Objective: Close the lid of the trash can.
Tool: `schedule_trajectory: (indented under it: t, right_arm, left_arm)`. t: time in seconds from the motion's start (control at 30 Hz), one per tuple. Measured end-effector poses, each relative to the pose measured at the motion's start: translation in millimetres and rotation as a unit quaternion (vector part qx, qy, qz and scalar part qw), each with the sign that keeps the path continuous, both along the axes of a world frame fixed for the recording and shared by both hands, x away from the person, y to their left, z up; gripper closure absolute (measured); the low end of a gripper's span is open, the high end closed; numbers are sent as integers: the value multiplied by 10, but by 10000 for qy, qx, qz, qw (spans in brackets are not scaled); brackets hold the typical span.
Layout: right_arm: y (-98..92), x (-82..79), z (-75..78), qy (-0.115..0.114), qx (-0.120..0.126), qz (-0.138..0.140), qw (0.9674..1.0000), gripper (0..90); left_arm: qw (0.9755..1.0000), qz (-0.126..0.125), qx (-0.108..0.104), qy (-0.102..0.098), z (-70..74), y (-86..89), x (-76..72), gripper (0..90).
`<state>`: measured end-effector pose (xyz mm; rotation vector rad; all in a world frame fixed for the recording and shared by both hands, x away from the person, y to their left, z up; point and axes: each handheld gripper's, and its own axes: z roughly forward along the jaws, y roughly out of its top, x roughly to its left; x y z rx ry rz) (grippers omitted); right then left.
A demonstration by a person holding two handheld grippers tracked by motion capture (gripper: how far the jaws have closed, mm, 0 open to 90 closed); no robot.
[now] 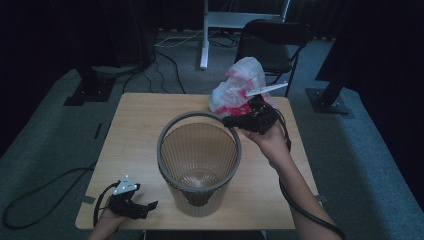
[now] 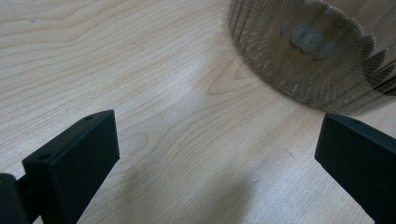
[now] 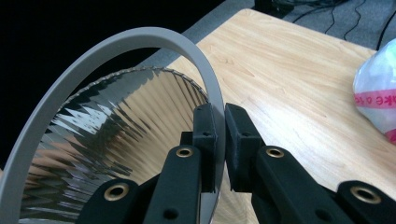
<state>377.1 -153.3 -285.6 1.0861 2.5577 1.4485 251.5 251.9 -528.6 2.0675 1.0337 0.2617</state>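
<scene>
At the near left corner of the table (image 1: 135,120), my left gripper (image 1: 145,206) rested low over the bare wood with its jaws spread wide apart and nothing between them; in the left gripper view the ribbed wall of the bin (image 2: 308,51) stood just beyond it, not touching. In the middle of the tabletop I had the translucent ribbed bin (image 1: 199,165) standing upright, its grey rim (image 1: 170,130) ringing the open top. At that rim's far right side, my right gripper (image 1: 231,121) had its jaws pinched together on the grey rim (image 3: 140,39), one jaw inside the bin and one outside. Behind the right gripper, at the far right edge of the table, lay a crumpled white plastic bag (image 1: 235,87) with red print, near the bin.
</scene>
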Motion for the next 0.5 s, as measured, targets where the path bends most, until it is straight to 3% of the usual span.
schedule_trajectory:
  t: [0.17,0.5]
  right_arm:
    - [72,12,-45,43,-177,-4,9998,839]
    - [84,26,-90,99,-197,-5,9998,837]
  left_arm:
    - [10000,7,-8,-4,-1,3,0,0]
    - [10000,2,7,-3,-1,1,-3,0]
